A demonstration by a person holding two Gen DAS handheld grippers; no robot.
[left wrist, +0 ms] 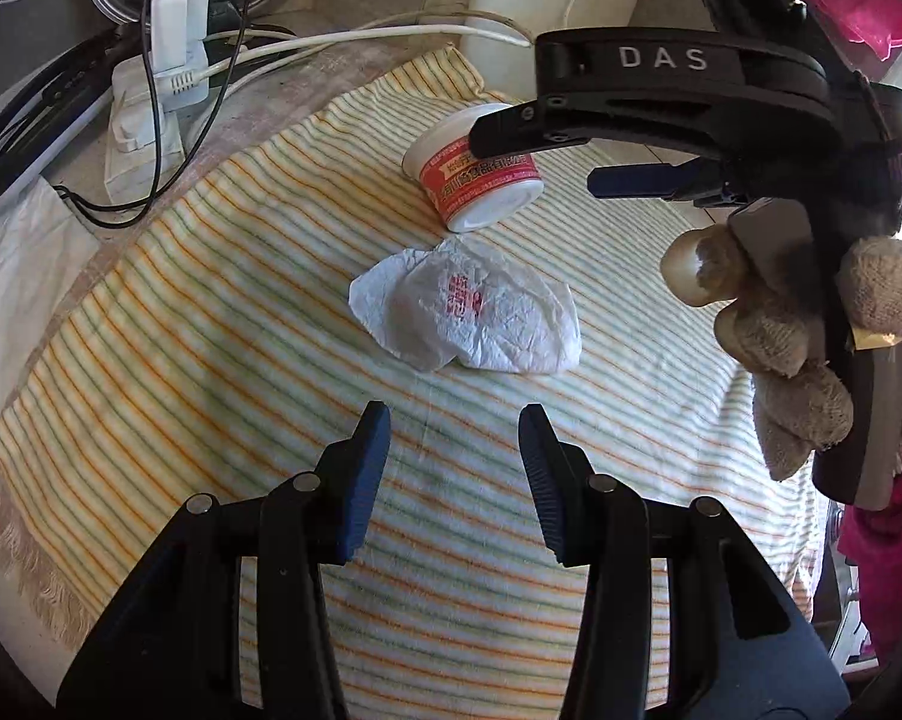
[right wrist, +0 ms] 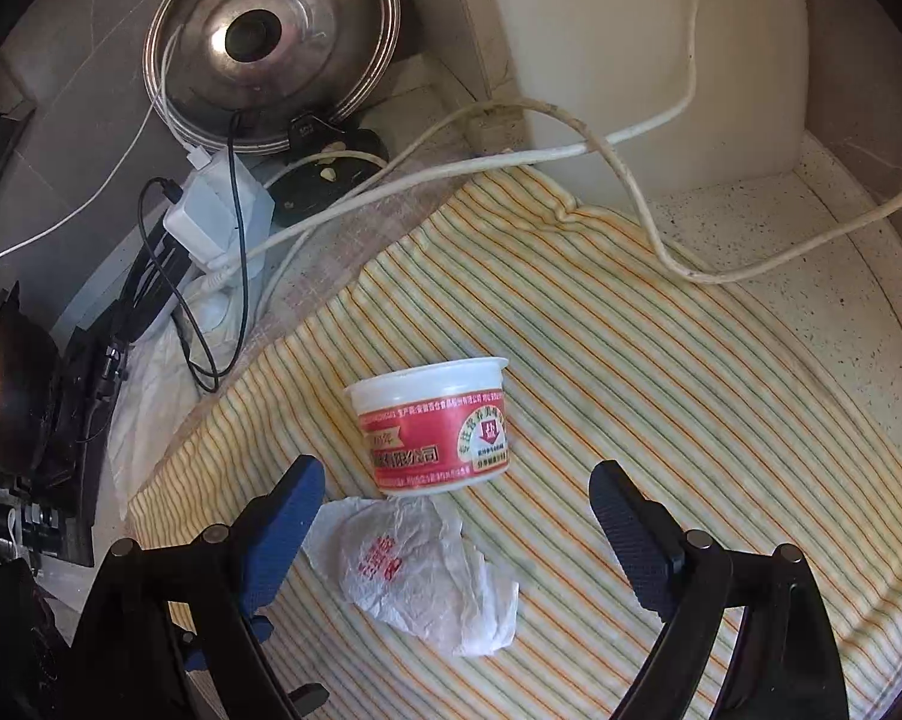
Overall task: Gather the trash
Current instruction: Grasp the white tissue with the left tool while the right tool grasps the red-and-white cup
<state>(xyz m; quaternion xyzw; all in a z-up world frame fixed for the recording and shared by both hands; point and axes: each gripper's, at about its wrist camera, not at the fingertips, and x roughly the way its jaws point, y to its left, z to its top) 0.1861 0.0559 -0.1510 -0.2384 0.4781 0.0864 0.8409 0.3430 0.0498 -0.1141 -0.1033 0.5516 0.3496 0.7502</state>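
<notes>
Crumpled wrapper (right wrist: 414, 576) lies between the right gripper's (right wrist: 463, 546) wide-open, empty fingers, cup (right wrist: 432, 426) tipped just beyond; left gripper (left wrist: 454, 474), half-open and empty, hangs farther back.

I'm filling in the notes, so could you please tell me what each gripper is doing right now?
Left gripper: open, holding nothing.
Right gripper: open wide, holding nothing, above the cup.

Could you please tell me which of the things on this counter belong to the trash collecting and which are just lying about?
Part of the job:
cup, lying on its side
crumpled wrapper
left gripper, open
right gripper, open

Just lying about:
striped towel
pot lid
charger
white cable
</notes>
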